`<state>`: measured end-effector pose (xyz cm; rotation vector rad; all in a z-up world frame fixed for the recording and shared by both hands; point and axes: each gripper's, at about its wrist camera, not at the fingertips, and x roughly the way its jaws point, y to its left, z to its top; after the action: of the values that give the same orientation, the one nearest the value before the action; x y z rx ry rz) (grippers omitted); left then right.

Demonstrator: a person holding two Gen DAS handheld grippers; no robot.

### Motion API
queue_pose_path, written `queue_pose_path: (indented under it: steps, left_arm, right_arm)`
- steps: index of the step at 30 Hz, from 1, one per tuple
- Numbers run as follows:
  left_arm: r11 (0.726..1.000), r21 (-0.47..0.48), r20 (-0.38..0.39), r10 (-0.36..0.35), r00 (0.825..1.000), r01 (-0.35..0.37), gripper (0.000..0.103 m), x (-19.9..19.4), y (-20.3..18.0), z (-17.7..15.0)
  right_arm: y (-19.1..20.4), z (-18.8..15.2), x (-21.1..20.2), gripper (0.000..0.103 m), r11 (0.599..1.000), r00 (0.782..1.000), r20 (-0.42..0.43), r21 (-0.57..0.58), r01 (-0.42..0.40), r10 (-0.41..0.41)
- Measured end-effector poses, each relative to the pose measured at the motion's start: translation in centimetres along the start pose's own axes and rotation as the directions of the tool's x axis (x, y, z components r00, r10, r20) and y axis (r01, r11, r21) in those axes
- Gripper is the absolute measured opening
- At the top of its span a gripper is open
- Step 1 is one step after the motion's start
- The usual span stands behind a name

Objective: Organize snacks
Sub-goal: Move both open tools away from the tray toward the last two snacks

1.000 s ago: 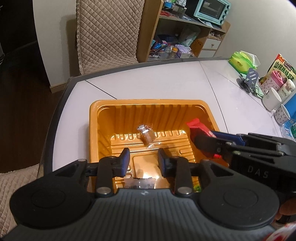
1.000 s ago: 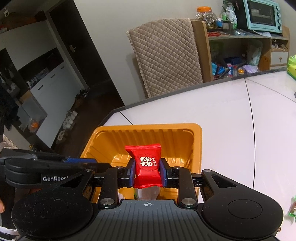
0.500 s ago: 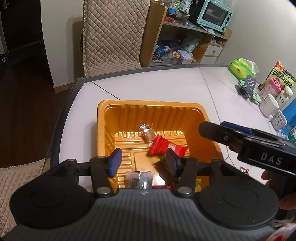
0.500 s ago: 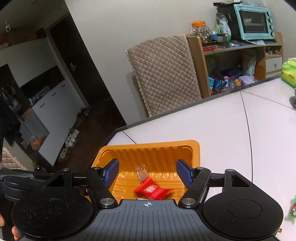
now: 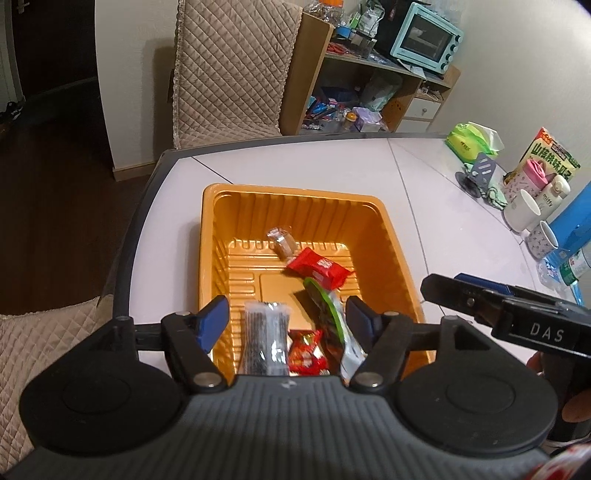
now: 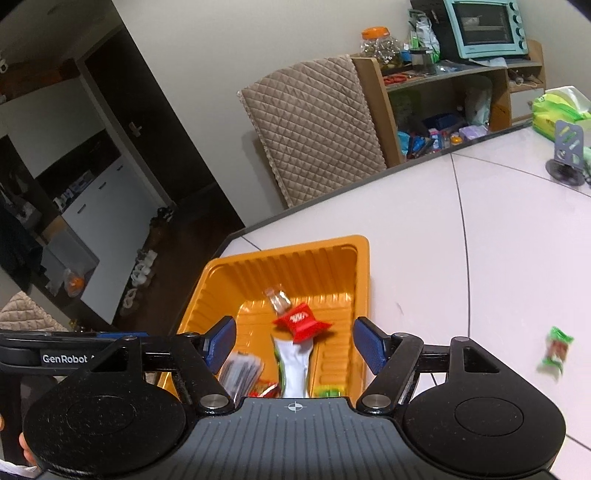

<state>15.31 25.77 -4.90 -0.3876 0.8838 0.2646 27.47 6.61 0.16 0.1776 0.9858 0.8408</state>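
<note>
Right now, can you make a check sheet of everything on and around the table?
Surface: white table, dark rim.
Job's things: orange tray holding a red candy packet, a clear-wrapped candy, a dark striped packet, a green-edged packet; one green-wrapped candy lies outside on the table.
Clutter: mugs, tissue pack, snack bag.
Grippers: left gripper and right gripper, jaws open, empty.
Cables: nothing seen.
Surroundings: quilted chair, shelf with toaster oven.

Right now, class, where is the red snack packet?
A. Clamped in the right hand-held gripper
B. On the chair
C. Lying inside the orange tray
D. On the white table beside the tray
C: the red snack packet lies on the floor of the orange tray, free of both open hand-held grippers.
</note>
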Motion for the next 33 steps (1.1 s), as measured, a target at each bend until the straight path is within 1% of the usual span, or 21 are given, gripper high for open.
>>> queue_pose_path:
  steps: [12, 18, 25, 33]
  left_arm:
    - [1.000, -0.008, 0.017, -0.017, 1.000, 0.017, 0.069, -4.6, -2.2, -3.3]
    - [1.000, -0.001, 0.005, -0.021, 1.000, 0.021, 0.069, -6.3, -3.5, -5.4]
    - [1.000, 0.010, -0.024, -0.023, 0.999, 0.024, 0.069, -7.3, -5.3, -8.4]
    - [1.000, 0.019, -0.069, -0.019, 0.997, 0.020, 0.069, -7.5, -7.8, -11.5]
  right_arm:
    - [0.6, -2.6, -4.9, 0.076, 1.000, 1.000, -0.018, 0.012, 0.012, -0.012]
    - [0.3, -4.3, -7.4, 0.077, 0.999, 0.999, -0.033, 0.004, 0.033, -0.033]
    - [-0.3, -6.3, -9.8, 0.077, 0.999, 0.997, -0.055, -0.015, 0.045, -0.046]
    - [-1.7, -8.4, -12.0, 0.077, 0.997, 0.993, -0.095, -0.055, 0.062, -0.067]
